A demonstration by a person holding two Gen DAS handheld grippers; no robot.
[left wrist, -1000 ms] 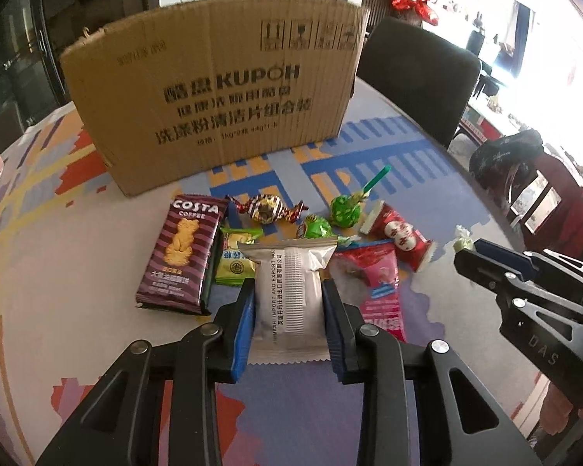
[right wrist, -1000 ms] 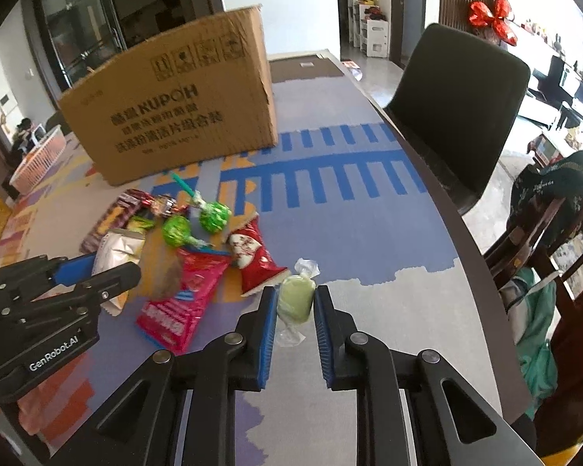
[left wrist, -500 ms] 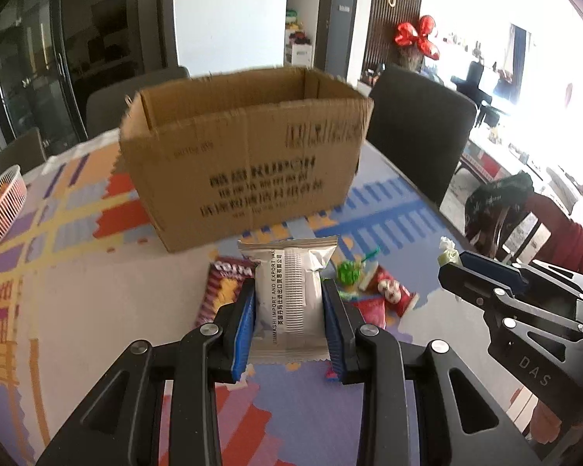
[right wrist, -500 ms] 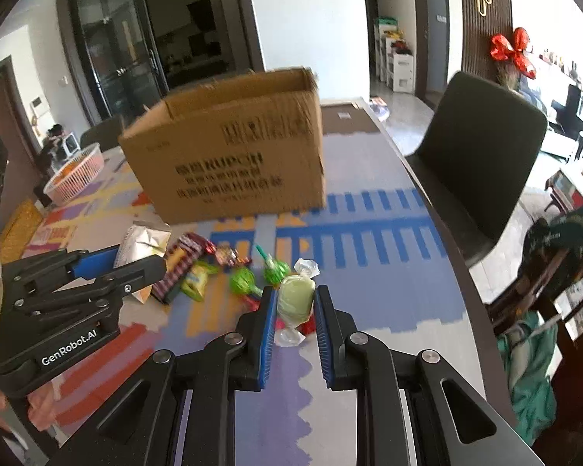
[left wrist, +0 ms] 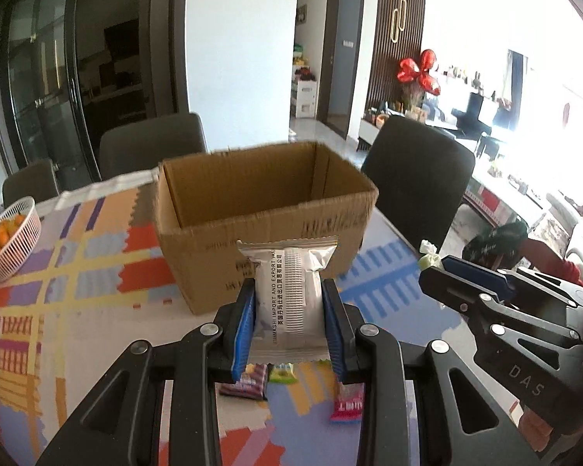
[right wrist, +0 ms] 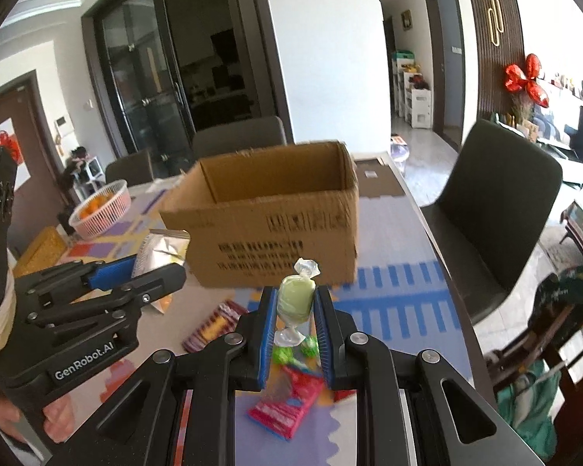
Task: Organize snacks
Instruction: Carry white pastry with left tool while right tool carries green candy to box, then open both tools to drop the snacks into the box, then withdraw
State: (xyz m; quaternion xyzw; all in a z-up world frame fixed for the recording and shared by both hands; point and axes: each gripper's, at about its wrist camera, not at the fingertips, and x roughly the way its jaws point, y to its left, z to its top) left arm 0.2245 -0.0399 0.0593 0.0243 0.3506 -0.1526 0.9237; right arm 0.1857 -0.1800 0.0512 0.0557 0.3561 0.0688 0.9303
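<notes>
The left hand-held gripper (left wrist: 289,326) holds a silver packet (left wrist: 289,291) upright between its blue pads, gripping it at the sides; the packet's top seam stands in front of the near wall of the box (left wrist: 260,229). In the right wrist view this hand-held gripper (right wrist: 151,268) enters from 9 o'clock with the packet (right wrist: 161,250) sticking out past its fingers, just left of the box (right wrist: 276,233).

The right hand-held gripper (right wrist: 293,322) is clamped on a pale green candy (right wrist: 295,299) in a clear twisted wrapper, one twist above the pads and one below. In the left wrist view it (left wrist: 433,268) comes in from 3 o'clock, with the candy (left wrist: 427,258) showing at its tip.

The box is brown cardboard, open at the top, standing on the desk (left wrist: 77,272) with its patterned cloth; what lies inside cannot be seen. On the desk below the hand-held grippers lie loose snacks: a purple pack (right wrist: 213,326), green sweets (right wrist: 291,351) and a pink pack (right wrist: 287,404). A pink basket (left wrist: 13,242) of orange fruit sits at 9 o'clock from the box. Dark chairs (left wrist: 416,178) stand around the desk. Part of a hand (right wrist: 54,415) shows under the left tool.
</notes>
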